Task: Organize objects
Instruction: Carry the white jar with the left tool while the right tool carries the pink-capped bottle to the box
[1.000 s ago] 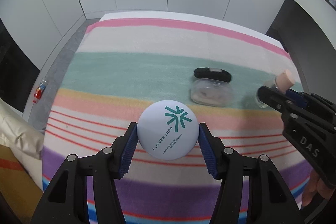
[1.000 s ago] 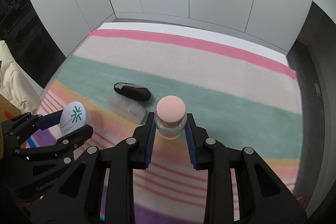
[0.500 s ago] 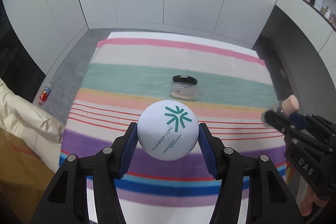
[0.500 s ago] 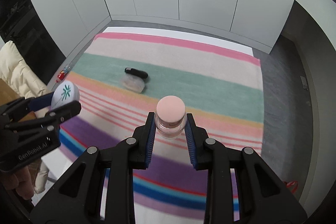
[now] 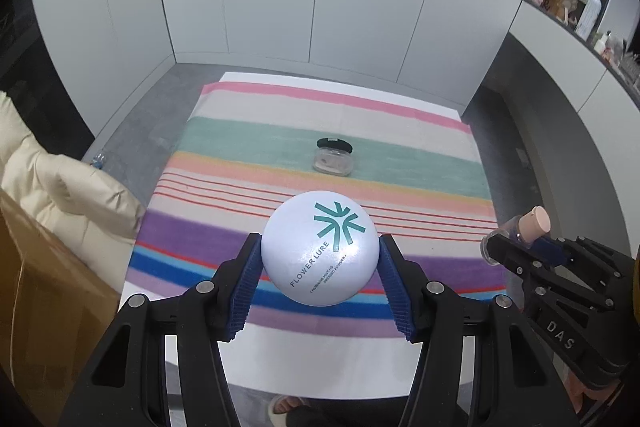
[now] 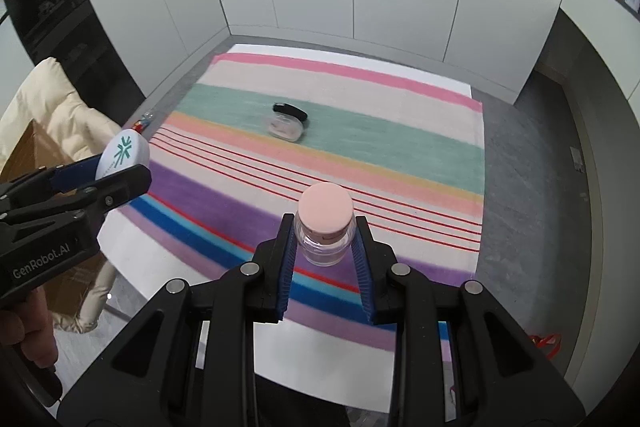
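Jar point(image 5: 333, 161) holds pale contents, black-lidded.

The supporting surface is a white table point(image 5: 320, 359) standing on a grey floor point(image 6: 532, 211). A striped cloth point(image 5: 248, 139) covers most of the tabletop, with bands of pink, beige, teal, peach, thin red lines, purple and blue running across it; a bare white margin shows along the near edge and at the far edge. One item rests directly on the cloth: a clear jar point(image 5: 333, 162) lying on the teal band, near its border with the peach band. A black lid point(image 5: 334, 145) sits touching the jar on its far side.
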`<state>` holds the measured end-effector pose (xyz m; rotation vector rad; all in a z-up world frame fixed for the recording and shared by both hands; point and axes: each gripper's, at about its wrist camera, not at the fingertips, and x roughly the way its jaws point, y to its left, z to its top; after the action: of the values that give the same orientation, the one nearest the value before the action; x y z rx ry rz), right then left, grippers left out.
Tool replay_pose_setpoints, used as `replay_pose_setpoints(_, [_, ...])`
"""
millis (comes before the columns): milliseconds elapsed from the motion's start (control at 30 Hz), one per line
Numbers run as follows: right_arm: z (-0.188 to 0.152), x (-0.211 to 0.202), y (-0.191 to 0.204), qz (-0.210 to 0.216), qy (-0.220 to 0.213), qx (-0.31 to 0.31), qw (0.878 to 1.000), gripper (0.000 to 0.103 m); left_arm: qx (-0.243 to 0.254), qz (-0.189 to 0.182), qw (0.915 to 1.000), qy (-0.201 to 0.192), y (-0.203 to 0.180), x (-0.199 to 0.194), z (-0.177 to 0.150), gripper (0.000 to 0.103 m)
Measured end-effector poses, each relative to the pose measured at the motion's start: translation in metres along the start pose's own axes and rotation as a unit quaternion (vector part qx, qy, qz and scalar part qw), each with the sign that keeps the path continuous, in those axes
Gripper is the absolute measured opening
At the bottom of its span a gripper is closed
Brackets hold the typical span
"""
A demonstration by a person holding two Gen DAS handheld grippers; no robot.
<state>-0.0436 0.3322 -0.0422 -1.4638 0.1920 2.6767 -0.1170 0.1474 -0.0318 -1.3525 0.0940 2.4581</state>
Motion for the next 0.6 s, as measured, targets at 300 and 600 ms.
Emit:
replay_pose_setpoints(300, [0.008,-0.022,0.029,0.028,-0.022,-0.022,0.999,0.029,-0.002,-0.001,0.9996,-0.029,0.024,-0.025,-0.014,0.058])
replay_pose_setpoints(600, [0.028,-0.026,0.070,0.053,-0.036,-0.051,0.997,0.029,-0.029,0.019,0.9958,-0.085,0.068,-0.073,-0.007,0.058])
